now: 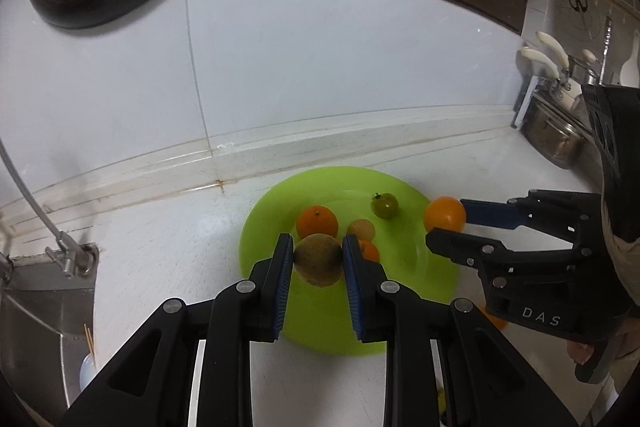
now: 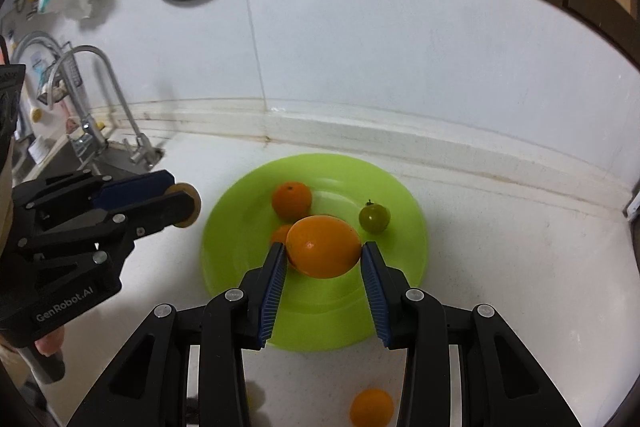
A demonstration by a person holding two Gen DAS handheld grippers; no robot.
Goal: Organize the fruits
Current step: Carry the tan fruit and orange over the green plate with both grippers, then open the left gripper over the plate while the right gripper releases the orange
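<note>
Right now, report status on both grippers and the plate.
Left gripper shut on kiwi. Right gripper shut on orange. Both over green plate, four fruits on it. One orange fruit loose on counter.

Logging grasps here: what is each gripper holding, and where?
Left gripper: brown kiwi-like fruit, fingers on its two sides. Right gripper: orange fruit, also gripped across its sides.

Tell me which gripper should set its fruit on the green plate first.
Left, probably. The left gripper already holds its brown fruit over the green plate, near the fruits lying there. The right gripper holds its orange at the plate's rim.
</note>
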